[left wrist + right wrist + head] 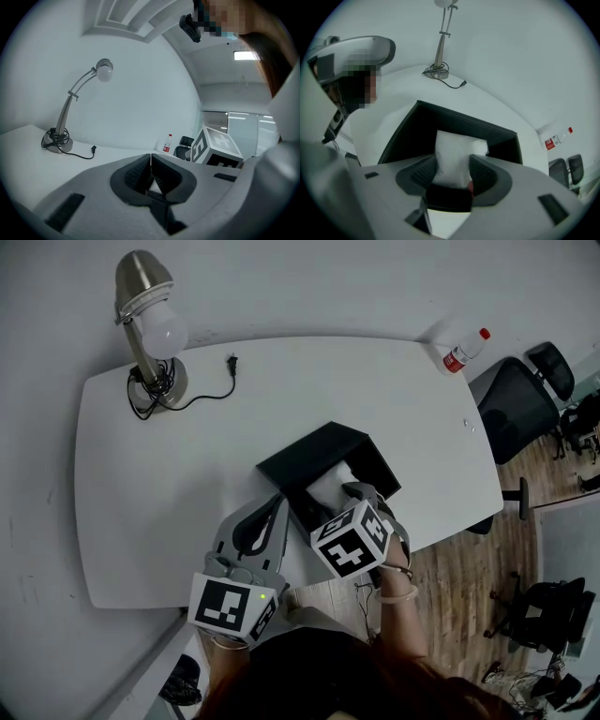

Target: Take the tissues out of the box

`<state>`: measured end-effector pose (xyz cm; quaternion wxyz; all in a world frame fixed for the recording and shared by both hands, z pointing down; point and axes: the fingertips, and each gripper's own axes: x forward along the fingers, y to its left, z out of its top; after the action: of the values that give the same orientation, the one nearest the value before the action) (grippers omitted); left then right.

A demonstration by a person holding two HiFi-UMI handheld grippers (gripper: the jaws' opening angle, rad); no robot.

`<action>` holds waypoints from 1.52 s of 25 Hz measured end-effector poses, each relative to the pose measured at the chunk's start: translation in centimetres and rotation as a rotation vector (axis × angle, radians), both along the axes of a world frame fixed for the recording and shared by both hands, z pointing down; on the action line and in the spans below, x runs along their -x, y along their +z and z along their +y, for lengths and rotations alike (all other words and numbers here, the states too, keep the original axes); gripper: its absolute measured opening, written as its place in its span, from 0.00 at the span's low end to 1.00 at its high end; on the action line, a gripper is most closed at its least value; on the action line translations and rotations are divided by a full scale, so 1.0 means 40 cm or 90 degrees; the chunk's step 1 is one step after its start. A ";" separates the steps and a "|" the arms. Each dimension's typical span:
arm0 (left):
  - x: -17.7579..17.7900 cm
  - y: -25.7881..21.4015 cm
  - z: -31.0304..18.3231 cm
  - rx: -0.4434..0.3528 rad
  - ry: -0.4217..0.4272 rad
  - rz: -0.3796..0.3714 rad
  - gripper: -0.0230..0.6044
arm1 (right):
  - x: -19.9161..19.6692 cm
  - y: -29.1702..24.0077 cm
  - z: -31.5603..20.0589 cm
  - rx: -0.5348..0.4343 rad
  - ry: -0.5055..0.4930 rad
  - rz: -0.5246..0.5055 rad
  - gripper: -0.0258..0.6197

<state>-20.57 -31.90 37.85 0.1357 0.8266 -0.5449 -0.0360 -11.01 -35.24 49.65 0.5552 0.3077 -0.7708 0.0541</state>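
right gripper view: the right gripper (453, 160), angled steeply down, had its jaws clamped on the tissues (459, 139), standing upright in the black box (499, 129) directly below; the left gripper (151, 164), jaws together, hung alongside.

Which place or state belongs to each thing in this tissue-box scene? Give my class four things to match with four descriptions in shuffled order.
Things
1. desk lamp
2. bottle
3. tissue pack
4. left gripper

Descriptions
A. fingers together, nothing between them
B. at the far right corner of the table
C. between the fingers of the right gripper, over the black box
D. at the table's far left corner

Pairs: 1-D, 2-B, 3-C, 4-A
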 end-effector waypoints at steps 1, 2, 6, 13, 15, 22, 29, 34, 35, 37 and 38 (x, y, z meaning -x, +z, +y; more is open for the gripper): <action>0.001 0.000 0.002 0.000 0.000 -0.001 0.08 | 0.000 0.000 0.001 0.003 -0.003 0.001 0.40; 0.000 -0.001 0.004 -0.001 0.000 -0.001 0.08 | 0.000 0.001 0.001 0.004 -0.005 0.001 0.39; -0.002 -0.011 0.011 -0.006 0.001 -0.003 0.08 | -0.002 -0.002 0.000 0.006 -0.007 -0.002 0.37; -0.001 -0.023 0.033 -0.012 -0.005 -0.006 0.08 | -0.002 -0.017 0.002 -0.014 -0.003 -0.019 0.37; -0.002 -0.024 0.040 -0.013 -0.007 -0.007 0.08 | -0.003 -0.025 0.003 -0.024 0.000 -0.027 0.37; -0.014 -0.045 0.065 -0.024 -0.011 -0.015 0.08 | -0.013 -0.070 0.008 -0.063 0.014 -0.065 0.37; -0.034 -0.065 0.099 -0.036 -0.003 -0.027 0.08 | -0.015 -0.125 0.020 -0.099 0.030 -0.127 0.37; -0.050 -0.084 0.124 -0.044 0.001 -0.034 0.08 | -0.017 -0.168 0.032 -0.134 0.023 -0.164 0.37; -0.053 -0.088 0.130 -0.046 0.002 -0.036 0.08 | -0.017 -0.175 0.035 -0.139 0.022 -0.173 0.37; -0.056 -0.097 0.140 -0.050 0.004 -0.040 0.08 | -0.015 -0.190 0.042 -0.148 0.022 -0.193 0.37; -0.057 -0.101 0.146 -0.052 0.004 -0.041 0.08 | -0.014 -0.198 0.045 -0.154 0.022 -0.202 0.37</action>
<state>-18.29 -26.06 33.83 0.0839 0.8338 -0.5448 -0.0312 -10.46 -33.43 41.73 0.3850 0.3730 -0.8440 0.0184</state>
